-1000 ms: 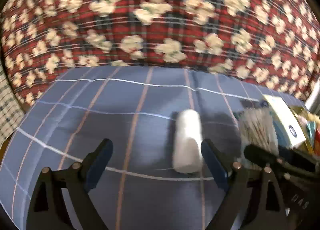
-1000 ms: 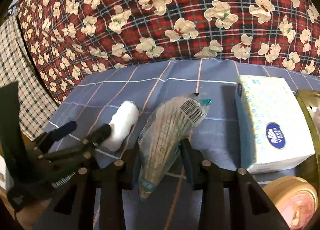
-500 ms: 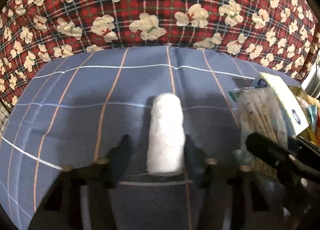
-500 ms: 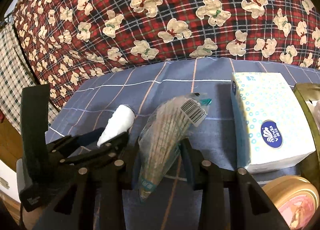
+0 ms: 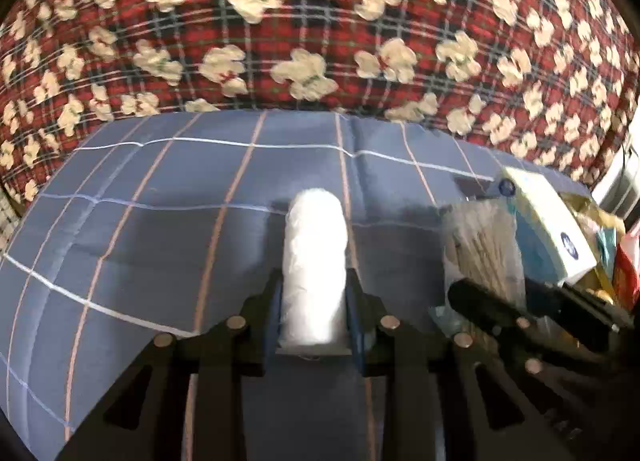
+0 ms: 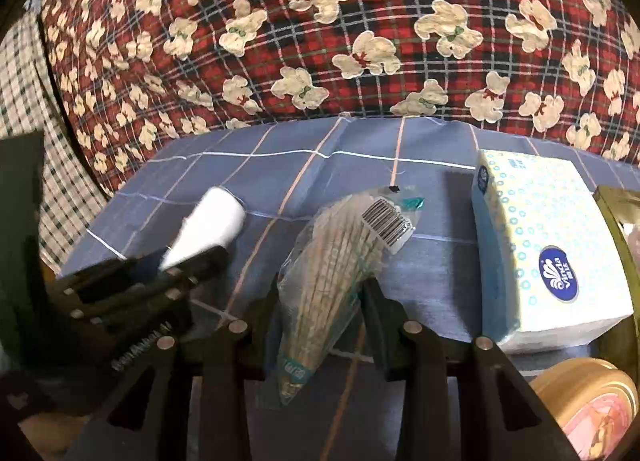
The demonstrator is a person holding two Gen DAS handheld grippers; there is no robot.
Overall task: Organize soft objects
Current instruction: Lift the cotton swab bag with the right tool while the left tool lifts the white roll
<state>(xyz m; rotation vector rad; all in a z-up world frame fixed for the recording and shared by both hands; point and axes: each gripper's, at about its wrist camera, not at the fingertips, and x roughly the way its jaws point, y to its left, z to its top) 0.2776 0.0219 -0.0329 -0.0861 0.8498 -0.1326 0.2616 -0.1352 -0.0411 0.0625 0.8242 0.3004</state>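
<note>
Only the right wrist view shows the gold-rimmed round tin point(image 6: 588, 397). The left tool point(image 5: 313, 315) is clamped narrowly on the white cotton roll point(image 5: 314, 261) above the blue checked cloth point(image 5: 160, 221). The right tool point(image 6: 320, 313) pinches the cotton-swab bag point(image 6: 340, 261), just beside the "Vinda" tissue pack point(image 6: 544, 253).

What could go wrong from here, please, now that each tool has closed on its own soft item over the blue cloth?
1. The left tool pinches only the near end of the white roll; lifted, the long free end may sag or slip out.
2. The right tool squeezes a thin plastic bag of cotton swabs; the bag could crumple or slide.
3. The two tools sit close together, with the tissue box just beside them, so a swing could bump something.
</note>
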